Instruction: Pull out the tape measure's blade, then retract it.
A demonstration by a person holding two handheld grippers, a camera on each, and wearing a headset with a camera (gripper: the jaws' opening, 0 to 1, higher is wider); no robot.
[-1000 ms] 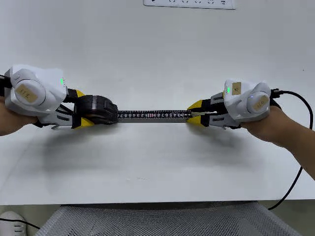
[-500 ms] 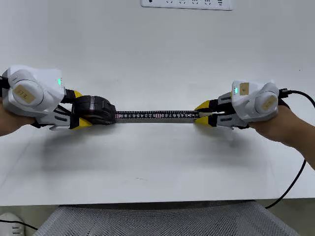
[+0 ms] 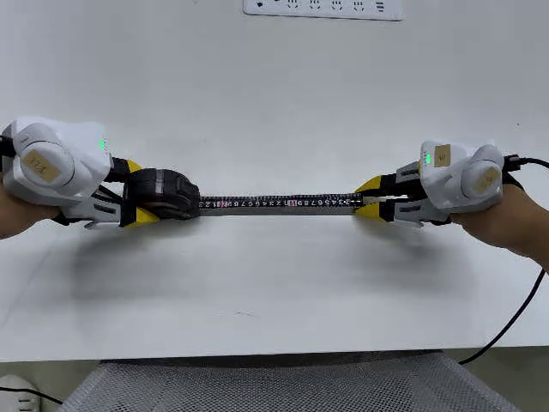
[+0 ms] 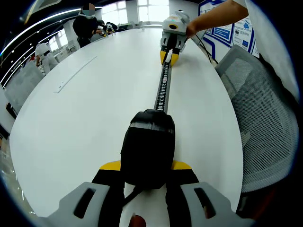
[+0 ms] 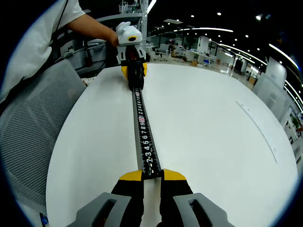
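Head view: the left gripper (image 3: 141, 190) has its yellow-tipped jaws clamped on either side of the tape measure (image 3: 167, 193), a black case w/ its mouth facing the right gripper (image 3: 371, 199). The right gripper's jaws are pressed together on the far end of the blade (image 3: 279, 202), w/ almost no gap btwn the yellow tips. Ea. gripper sits in a hand, at opposite sides of the frame, well apart and low over the white table (image 3: 274, 86). The blade runs straight btwn them, dark w/ white numerals and a couple of red marks. It seems to hang just off the tabletop w/ a faint shadow under it, tho that's hard to be sure of from this angle.

Left gripper view: the case fills the gap btwn the jaws, and the blade leads away to the right gripper at the far end. Right gripper view: the blade end is nipped btwn the tips, numerals 2–9 are readable, then a red mark, and the blade runs on to the case.

Further out in the head view, a black cable (image 3: 515, 318) trails from the right gripper past the near table edge. A grey mesh chair (image 3: 283, 386) shows below that edge. A white socket strip (image 3: 322, 7) sits at the top of the frame. People (image 4: 87, 23) stand in the bkgd beyond the table's far end.
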